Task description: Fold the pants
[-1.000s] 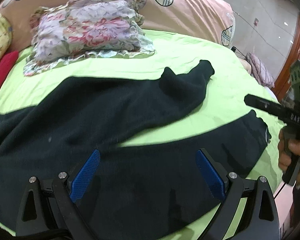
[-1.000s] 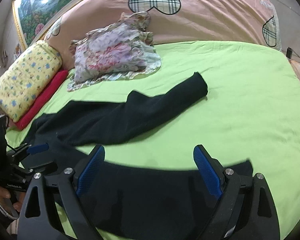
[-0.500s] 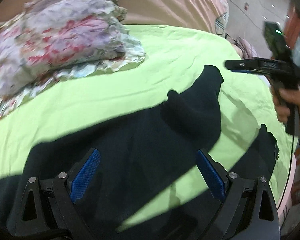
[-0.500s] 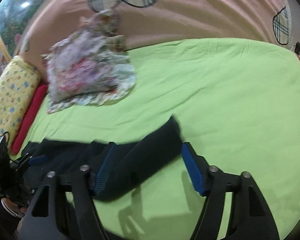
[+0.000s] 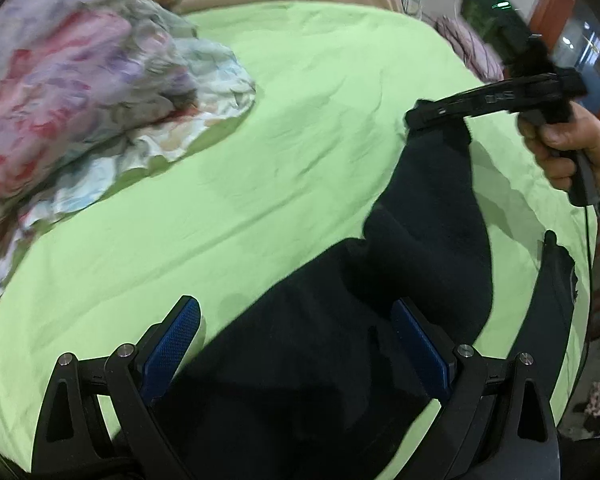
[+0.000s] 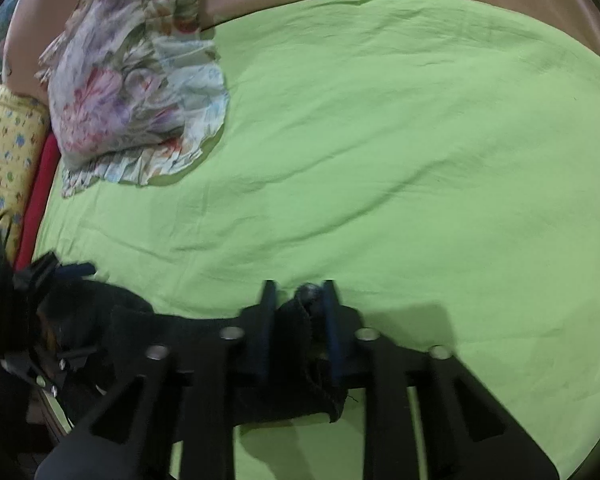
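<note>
My right gripper (image 6: 296, 320) has just been closing and clamps the black pants (image 5: 420, 280) hem; my left gripper (image 5: 296, 348) gapes over them, floral pillow (image 6: 132, 92) well apart on the green sheet (image 6: 380, 140).

1. A small pale marking sits on the side of the right claw's (image 5: 424, 114) black body in the left wrist view; it is too blurred to read.
2. No other text, label, number or sign is legible in either view.
</note>
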{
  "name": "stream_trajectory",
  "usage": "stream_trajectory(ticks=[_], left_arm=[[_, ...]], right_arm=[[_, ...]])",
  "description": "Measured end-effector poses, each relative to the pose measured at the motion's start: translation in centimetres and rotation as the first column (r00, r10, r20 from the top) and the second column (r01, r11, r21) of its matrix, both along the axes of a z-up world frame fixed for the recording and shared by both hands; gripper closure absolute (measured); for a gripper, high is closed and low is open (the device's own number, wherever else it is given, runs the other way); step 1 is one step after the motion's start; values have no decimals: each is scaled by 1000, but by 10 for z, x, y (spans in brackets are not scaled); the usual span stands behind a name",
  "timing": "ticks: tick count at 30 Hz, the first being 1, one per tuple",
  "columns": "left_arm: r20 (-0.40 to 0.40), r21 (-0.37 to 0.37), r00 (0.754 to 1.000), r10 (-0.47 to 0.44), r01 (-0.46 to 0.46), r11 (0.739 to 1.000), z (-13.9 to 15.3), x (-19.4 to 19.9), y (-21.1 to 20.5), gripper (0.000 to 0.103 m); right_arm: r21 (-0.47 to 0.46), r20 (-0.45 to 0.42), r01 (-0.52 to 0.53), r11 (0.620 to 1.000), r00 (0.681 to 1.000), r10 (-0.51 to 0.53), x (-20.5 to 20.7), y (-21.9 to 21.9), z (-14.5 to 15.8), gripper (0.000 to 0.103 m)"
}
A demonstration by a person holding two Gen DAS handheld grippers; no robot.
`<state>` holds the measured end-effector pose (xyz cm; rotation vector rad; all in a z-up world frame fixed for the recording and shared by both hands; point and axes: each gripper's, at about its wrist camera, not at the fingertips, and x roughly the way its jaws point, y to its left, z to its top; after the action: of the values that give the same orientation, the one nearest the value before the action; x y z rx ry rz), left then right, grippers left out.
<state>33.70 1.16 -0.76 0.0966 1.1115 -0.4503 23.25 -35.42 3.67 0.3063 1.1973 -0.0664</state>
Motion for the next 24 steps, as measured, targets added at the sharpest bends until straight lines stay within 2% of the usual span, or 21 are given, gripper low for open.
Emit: stream_trajectory(ticks=[1,5,8,10,11,12,13,14,19,24], left_arm=[[-14,4,1000,-13,13,1000,-4,4,-2,6],[-75,59,996,-55,59,997,-25,18,-11,6],[-67,122,993,-98,105,987,-30,13,-23,7],[-76,116,989,-124,132,984,-30,7,-29,23],[-88,86,985,-147,155,984,-29,3,-32,48],[-99,58,982,-162,169,984,-27,-1,-34,66],[-92,66,982,-163,170,983,-24,-5,-38,73],[-84,81,982,-167,174,981,-22,-10,-40,89],[-21,58,981,-194,195,979,1,-53,-52,93],[26,16,977,-210,210,978,20,-104,-63,94]], right_arm=[[-3,6,-14,1000,1000,14,-1,1,2,91],[-31,42,-53,998,998,54,-19,4,16,94],[-42,84,-56,998,995,60,-40,1,31,95],[-42,123,-56,998,991,61,-57,-4,42,95],[-42,144,-49,998,988,54,-69,-6,49,95],[-40,155,-38,998,987,44,-78,-9,52,95],[-36,165,-30,999,986,35,-85,-10,54,96],[-35,171,-21,999,985,26,-95,-12,54,96],[-15,181,28,999,983,-25,-127,-15,46,96],[49,258,75,996,962,-85,-158,-14,48,96]])
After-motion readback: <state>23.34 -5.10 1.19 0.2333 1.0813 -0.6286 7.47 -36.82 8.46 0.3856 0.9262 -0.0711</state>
